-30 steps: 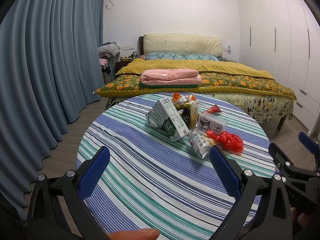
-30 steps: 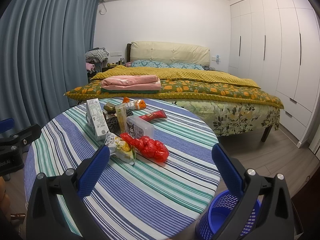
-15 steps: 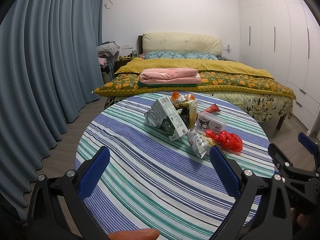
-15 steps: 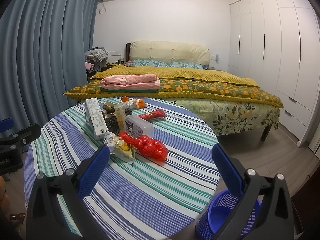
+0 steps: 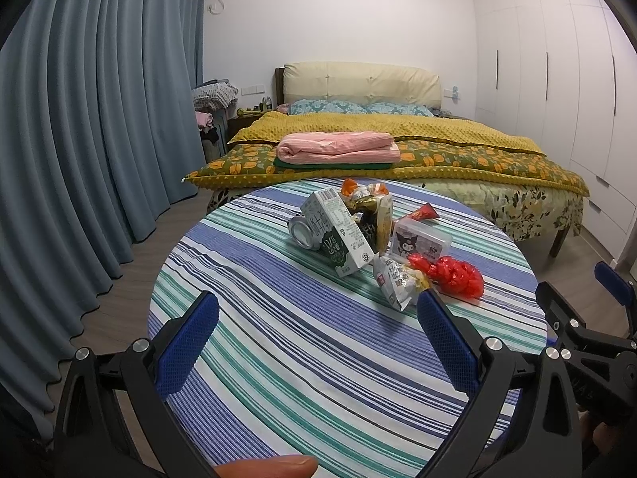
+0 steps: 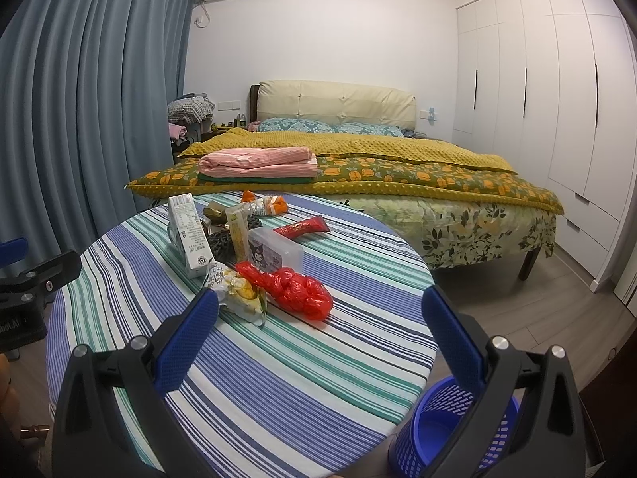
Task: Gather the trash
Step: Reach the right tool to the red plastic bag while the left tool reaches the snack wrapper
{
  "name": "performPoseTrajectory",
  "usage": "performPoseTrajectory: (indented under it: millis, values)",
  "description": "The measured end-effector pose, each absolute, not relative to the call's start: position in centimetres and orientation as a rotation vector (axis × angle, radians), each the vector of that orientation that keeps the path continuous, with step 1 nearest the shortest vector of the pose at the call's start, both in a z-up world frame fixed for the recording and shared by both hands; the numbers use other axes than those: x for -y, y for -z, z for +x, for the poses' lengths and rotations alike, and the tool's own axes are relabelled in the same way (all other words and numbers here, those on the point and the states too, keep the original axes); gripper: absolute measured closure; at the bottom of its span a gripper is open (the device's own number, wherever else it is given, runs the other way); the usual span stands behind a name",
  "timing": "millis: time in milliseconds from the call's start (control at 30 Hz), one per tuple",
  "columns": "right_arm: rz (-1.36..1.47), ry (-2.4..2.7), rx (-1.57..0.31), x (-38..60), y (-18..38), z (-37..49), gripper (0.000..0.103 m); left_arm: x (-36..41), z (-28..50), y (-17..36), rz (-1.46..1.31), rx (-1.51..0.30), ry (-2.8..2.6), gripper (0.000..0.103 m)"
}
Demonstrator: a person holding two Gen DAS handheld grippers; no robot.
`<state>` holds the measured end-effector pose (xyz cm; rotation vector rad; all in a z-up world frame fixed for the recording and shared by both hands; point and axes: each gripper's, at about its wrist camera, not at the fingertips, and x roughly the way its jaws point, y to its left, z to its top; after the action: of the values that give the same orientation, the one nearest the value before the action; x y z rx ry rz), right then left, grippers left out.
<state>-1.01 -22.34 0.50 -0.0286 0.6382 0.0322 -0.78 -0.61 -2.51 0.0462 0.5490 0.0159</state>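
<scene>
Honestly not much has moved since a second ago: the trash pile sits a touch nearer and lower in the right wrist view, so that gripper has crept in a little, and the left view barely shifted. The trash is bunched near the middle of the round striped table (image 6: 318, 358): a milk carton (image 5: 338, 235) leaning over a can (image 5: 303, 232), a clear plastic box (image 6: 274, 253) with a cartoon sticker, a knotted red plastic bag (image 6: 292, 292), a crumpled snack wrapper (image 6: 239, 292) touching the bag, and a red sachet (image 6: 301, 228) further back. Both tongs are spread wide with nothing in them, the left gripper (image 5: 318, 342) and right gripper (image 6: 320, 338) hanging over the near edge of the table. A blue mesh bin (image 6: 446, 434) stands on the floor just beside the table, on the right. Bed (image 6: 398, 183) behind.
</scene>
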Motion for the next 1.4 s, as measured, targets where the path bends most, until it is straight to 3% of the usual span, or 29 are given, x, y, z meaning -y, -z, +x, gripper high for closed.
performPoseTrajectory:
  millis: [700,1200,1400]
  values:
    - [-0.013,0.009,-0.67,23.8,0.3,-0.7,0.005,0.1,-1.0,5.3,0.012,-0.632,0.01,0.004]
    - [0.008,0.077,-0.779,26.8,3.1,0.5,0.005,3.2,5.5,11.0,0.023,-0.905,0.129,0.004]
    - [0.023,0.091,-0.82,27.5,4.6,1.2,0.005,4.7,8.5,11.6,0.002,-0.908,0.121,0.004]
